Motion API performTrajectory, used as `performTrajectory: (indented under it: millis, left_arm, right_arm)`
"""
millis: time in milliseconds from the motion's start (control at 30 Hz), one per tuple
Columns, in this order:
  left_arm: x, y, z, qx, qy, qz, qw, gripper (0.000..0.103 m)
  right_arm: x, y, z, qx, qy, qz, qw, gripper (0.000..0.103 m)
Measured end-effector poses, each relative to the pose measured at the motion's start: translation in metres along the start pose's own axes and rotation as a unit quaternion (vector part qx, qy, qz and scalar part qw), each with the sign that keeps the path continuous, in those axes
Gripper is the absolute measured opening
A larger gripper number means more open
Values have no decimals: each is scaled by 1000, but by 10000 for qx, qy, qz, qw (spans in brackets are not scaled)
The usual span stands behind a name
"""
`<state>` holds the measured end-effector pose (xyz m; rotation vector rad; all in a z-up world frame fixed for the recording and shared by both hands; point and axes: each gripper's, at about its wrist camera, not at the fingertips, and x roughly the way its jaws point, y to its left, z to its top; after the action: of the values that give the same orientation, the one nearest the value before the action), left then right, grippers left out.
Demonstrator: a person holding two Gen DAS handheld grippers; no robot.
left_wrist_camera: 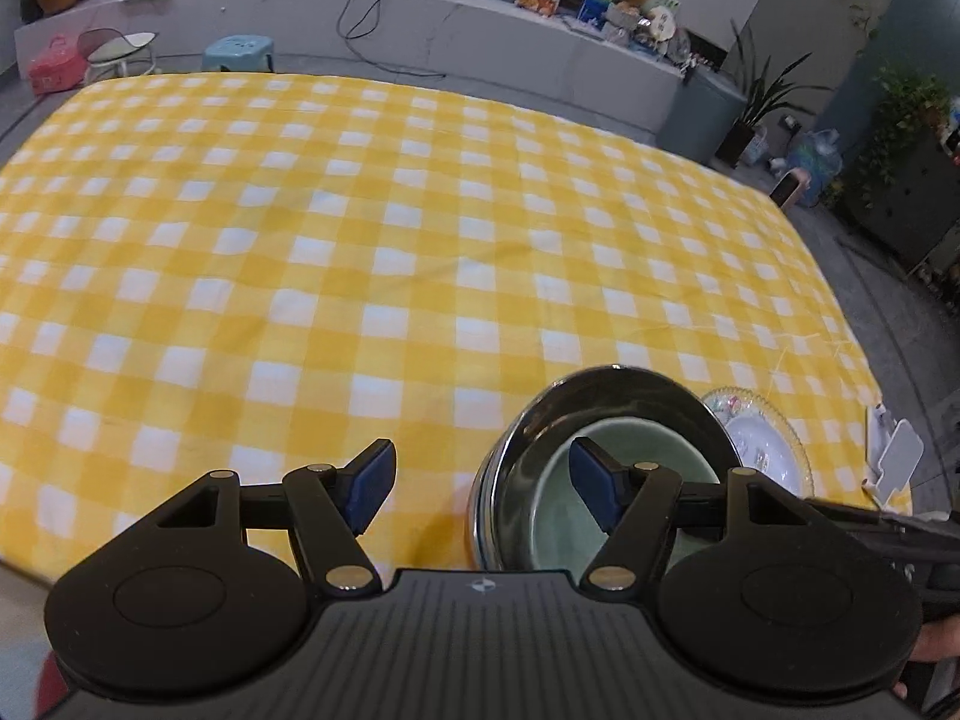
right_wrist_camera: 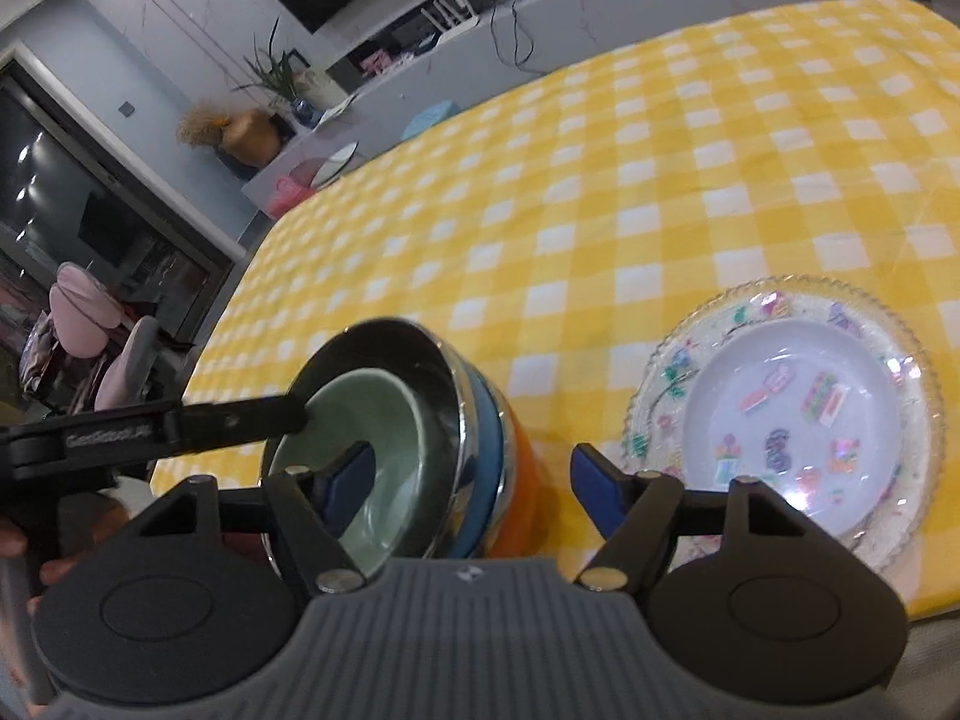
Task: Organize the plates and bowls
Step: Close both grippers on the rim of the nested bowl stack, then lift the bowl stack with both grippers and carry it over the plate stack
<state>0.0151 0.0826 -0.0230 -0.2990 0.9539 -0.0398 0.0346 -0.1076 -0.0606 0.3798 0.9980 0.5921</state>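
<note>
A nested stack of bowls [right_wrist_camera: 480, 450] stands near the front edge of the table: a pale green bowl [right_wrist_camera: 372, 420] inside a steel bowl [left_wrist_camera: 600, 396], over blue and orange ones. My left gripper [left_wrist_camera: 480, 480] is open astride the stack's left wall, its right pad in the green bowl. From the other side my right gripper [right_wrist_camera: 474, 489] is open astride the right wall, with its left pad in the green bowl and its right pad clear of the orange wall. A white sticker-patterned plate [right_wrist_camera: 792, 420] lies on a scalloped glass plate [right_wrist_camera: 654, 372] to the right.
A yellow and white checked cloth [left_wrist_camera: 360, 240] covers the table. A small white stand [left_wrist_camera: 894, 462] sits at its right edge beyond the plates. A blue stool [left_wrist_camera: 240, 51] and a long grey counter lie past the far edge.
</note>
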Motion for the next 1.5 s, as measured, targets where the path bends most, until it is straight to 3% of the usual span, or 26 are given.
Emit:
performTrajectory:
  millis: [133, 367, 567, 1033, 1133, 1267, 1500]
  left_arm:
    - [23, 7, -2, -325, 394, -297, 9983, 80]
    - [40, 3, -7, -377, 667, -266, 9967, 80]
    - [49, 8, -10, -786, 886, -510, 9916, 81]
    - [52, 16, -18, -1316, 1089, -517, 9839, 86]
    - [48, 14, -19, -1222, 1027, -452, 9862, 82]
    - [43, 11, -18, -1125, 952, -465, 9880, 69]
    - [41, 12, -20, -1274, 882, -428, 9870, 64]
  right_arm:
    - [13, 8, -3, -162, 262, -62, 9995, 63]
    - [35, 12, -10, -291, 532, -337, 9976, 53]
    - [38, 5, -10, -43, 515, -249, 9984, 54]
    - [32, -10, -23, 570, 448, -30, 9974, 56]
    - [29, -14, -25, 669, 488, 38, 9966, 56]
    - [27, -12, -25, 686, 457, 13, 9966, 56]
    - [23, -17, -30, 1068, 325, -16, 9937, 53]
